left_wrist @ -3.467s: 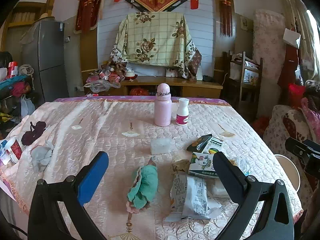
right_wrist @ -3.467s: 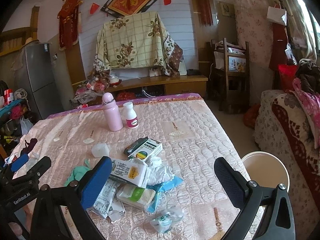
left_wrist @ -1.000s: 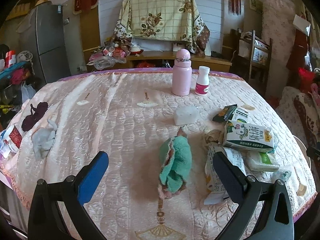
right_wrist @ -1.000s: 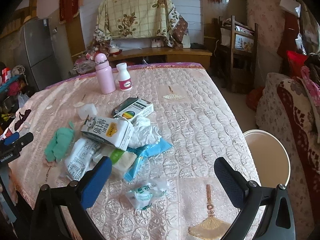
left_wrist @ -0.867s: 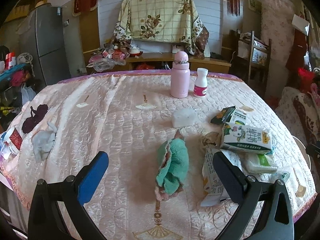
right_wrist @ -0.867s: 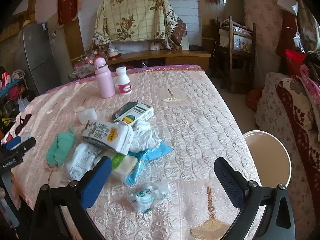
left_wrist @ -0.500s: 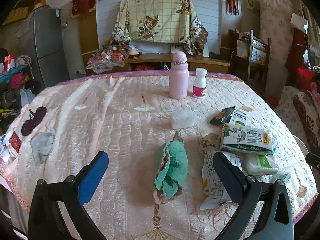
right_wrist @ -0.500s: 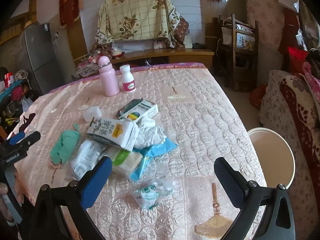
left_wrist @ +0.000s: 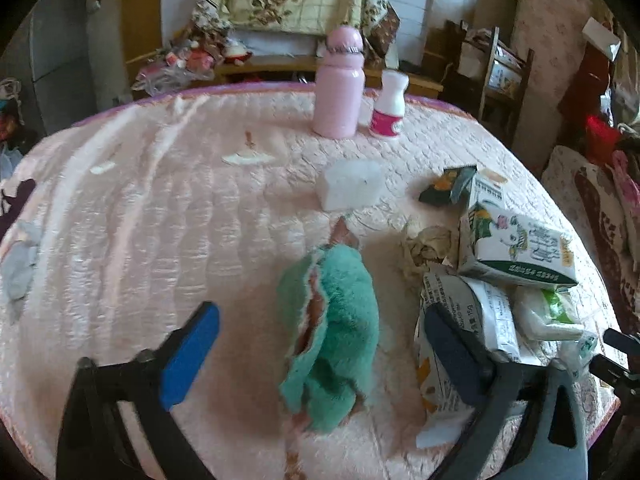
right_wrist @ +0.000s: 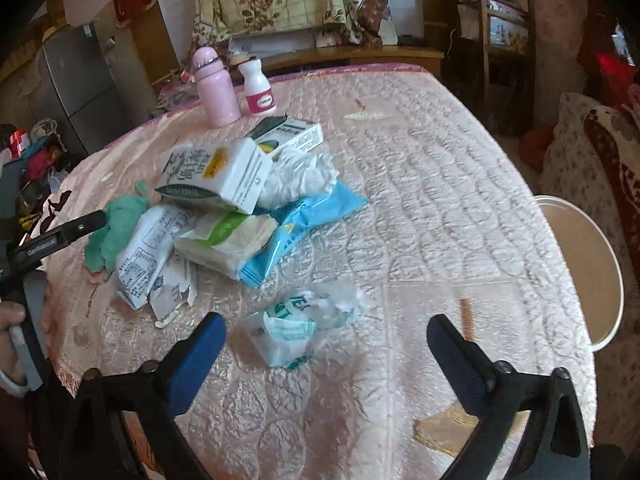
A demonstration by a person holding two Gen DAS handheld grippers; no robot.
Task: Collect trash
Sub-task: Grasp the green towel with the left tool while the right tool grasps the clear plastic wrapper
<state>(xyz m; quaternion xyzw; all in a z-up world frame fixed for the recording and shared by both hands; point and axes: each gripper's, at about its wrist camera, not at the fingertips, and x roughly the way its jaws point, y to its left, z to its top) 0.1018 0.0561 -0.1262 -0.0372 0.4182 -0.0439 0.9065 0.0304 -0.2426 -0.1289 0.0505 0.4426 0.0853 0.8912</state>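
Right gripper (right_wrist: 326, 354) is hovering over a crumpled clear wrapper (right_wrist: 304, 322) at the near counter (right_wrist: 440, 200) edge; jaws spread, closing, pads not touching it. Best to drop lower and catch the bunched middle, not a loose flap. Left gripper (left_wrist: 318, 354) is straddling the green cloth (left_wrist: 332, 340), jaws spread and closing. Beyond, to the right, lies the heap: packets (right_wrist: 224, 244) and carton (right_wrist: 216, 176). Bin (right_wrist: 580, 264) is sitting beside the counter's right.

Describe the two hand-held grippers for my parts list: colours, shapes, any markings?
The left hand-held gripper and the right hand-held gripper look alike: black angular finger arms with round pivot bolts, tipped with blue rectangular pads. In the right wrist view, the left one's black bar carries small white lettering, too blurred to read, above a grey handle.
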